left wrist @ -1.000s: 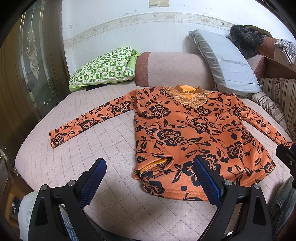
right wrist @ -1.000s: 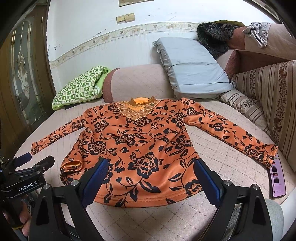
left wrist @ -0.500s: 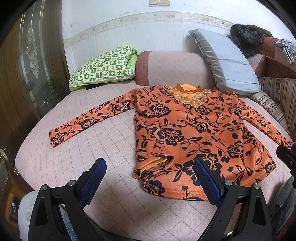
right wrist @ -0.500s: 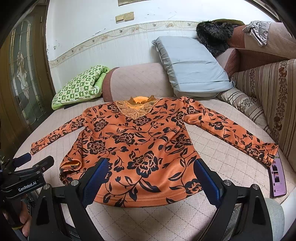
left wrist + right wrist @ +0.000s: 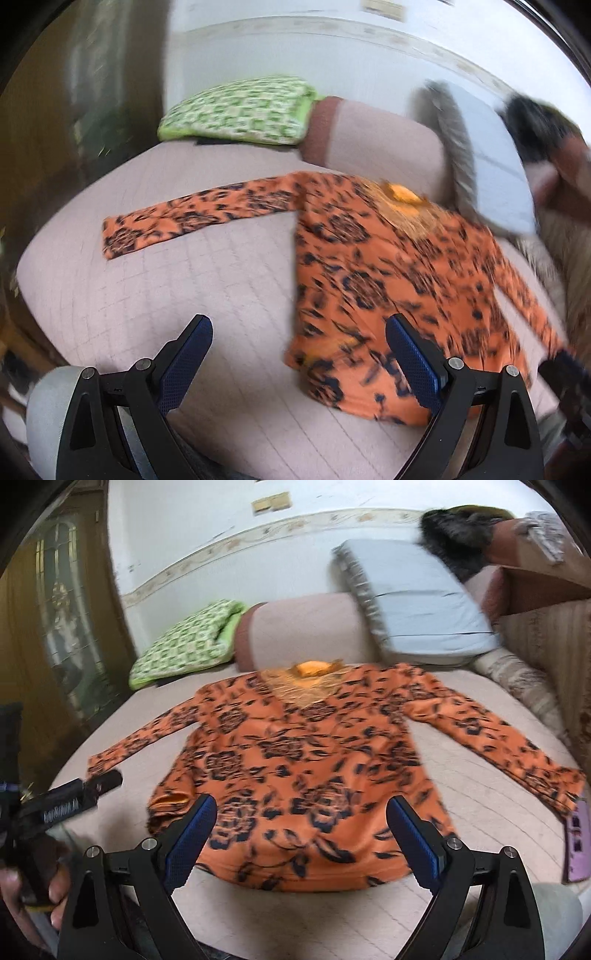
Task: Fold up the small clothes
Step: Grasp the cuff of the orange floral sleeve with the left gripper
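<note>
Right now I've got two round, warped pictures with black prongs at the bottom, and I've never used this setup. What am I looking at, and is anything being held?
There is no robot arm here: a person holds a two-finger gripper in each hand, and a fisheye camera on each one looks forward along its fingers. The black prongs with blue pads are those fingers. One picture is from the left gripper, the other from the right gripper. Both are wide open and hold nothing.

Ahead lies an orange long-sleeved top with black flowers, spread flat on a pinkish quilted bed, sleeves out to both sides. A phone lies by one cuff. At the head of the bed are a green checked pillow and a grey pillow. At the left edge of the right view you can see the other gripper in the person's hand. Both pictures are motion-blurred.
</note>
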